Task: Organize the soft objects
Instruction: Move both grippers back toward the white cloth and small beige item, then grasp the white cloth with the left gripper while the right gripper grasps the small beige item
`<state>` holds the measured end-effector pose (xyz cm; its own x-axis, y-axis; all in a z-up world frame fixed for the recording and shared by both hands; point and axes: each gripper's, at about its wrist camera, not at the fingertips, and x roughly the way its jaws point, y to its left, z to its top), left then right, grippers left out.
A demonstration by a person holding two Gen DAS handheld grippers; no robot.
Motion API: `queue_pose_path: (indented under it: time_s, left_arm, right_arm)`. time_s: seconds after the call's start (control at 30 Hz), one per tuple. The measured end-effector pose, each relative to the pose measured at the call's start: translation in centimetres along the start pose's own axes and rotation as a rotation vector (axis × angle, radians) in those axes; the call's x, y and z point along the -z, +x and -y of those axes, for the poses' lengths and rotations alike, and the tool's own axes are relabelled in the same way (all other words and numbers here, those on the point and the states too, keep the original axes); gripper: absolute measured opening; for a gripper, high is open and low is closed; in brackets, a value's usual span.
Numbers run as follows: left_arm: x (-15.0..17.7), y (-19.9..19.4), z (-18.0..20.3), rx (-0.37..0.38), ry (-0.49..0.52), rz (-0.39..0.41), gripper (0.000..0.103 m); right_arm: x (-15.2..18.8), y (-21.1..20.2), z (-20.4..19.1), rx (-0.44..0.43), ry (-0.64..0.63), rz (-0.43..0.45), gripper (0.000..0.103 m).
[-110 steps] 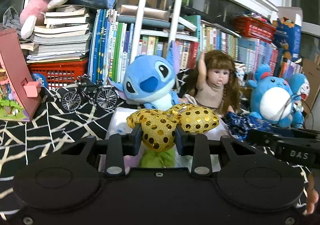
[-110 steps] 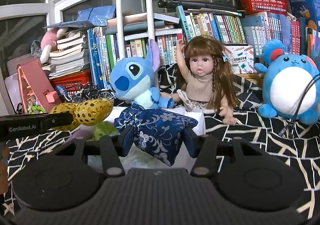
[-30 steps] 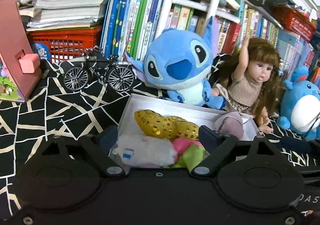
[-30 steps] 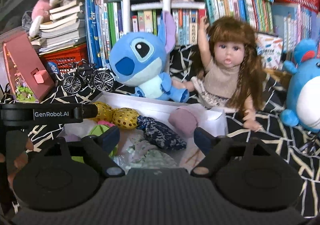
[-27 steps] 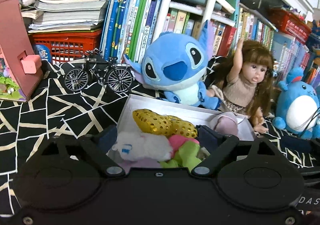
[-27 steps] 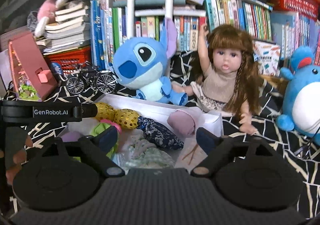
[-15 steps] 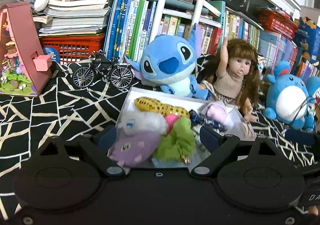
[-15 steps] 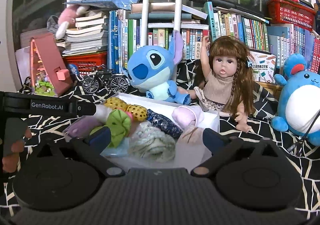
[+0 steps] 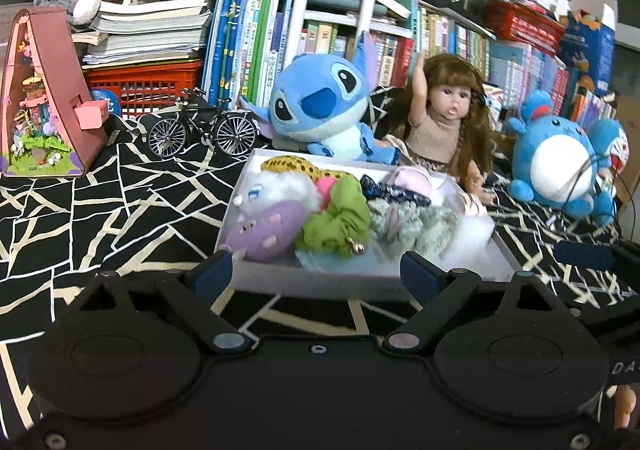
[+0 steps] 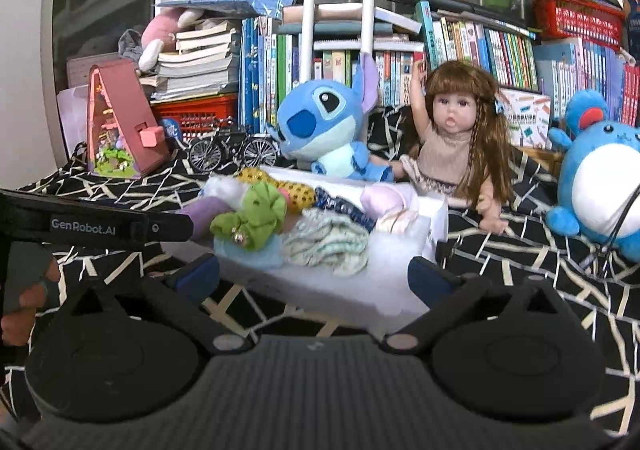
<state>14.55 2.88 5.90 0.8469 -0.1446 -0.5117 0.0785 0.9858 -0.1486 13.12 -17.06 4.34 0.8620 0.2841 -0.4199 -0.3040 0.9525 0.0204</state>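
Observation:
A white box (image 9: 320,278) (image 10: 320,290) on the black patterned cloth holds several soft things: a gold spotted pouch (image 9: 292,166) (image 10: 296,190), a dark blue flowered pouch (image 9: 384,190) (image 10: 340,206), a green scrunchie (image 9: 336,218) (image 10: 256,218), a purple plush (image 9: 264,230), a white fluffy piece (image 9: 276,186) and a pale knitted piece (image 10: 328,242). My left gripper (image 9: 316,274) hangs open just in front of the box's near wall, nothing between its fingers. In the right wrist view my right gripper (image 10: 316,278) is open at the same wall, also empty.
Behind the box sit a blue plush (image 9: 320,106), a doll (image 9: 448,122) and a round blue plush (image 9: 556,166). A toy bicycle (image 9: 200,126) and a red triangular house (image 9: 44,98) stand left. Books and red baskets line the back. A hand (image 10: 24,290) holds the left gripper.
Both grippers have drawn back from over the box to its near wall, leaving the gold and the blue pouch inside. The right jaws have spread a little wider.

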Motion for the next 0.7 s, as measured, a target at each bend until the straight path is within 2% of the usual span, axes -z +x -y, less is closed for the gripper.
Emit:
queue_pose_path:
  time_s: [0.37,0.7]
  left_arm:
    - [3.4,-1.1,1.1,-0.001,0.065,0.001,0.091]
    - [5.4,-1.0,1.6,0.007,0.090,-0.023,0.092]
  right_arm:
    - [3.1,-0.8,-0.5,-0.005,-0.010,-0.030,0.103]
    - [5.1,-0.7,-0.1,-0.012,0.035,-0.071,0.103]
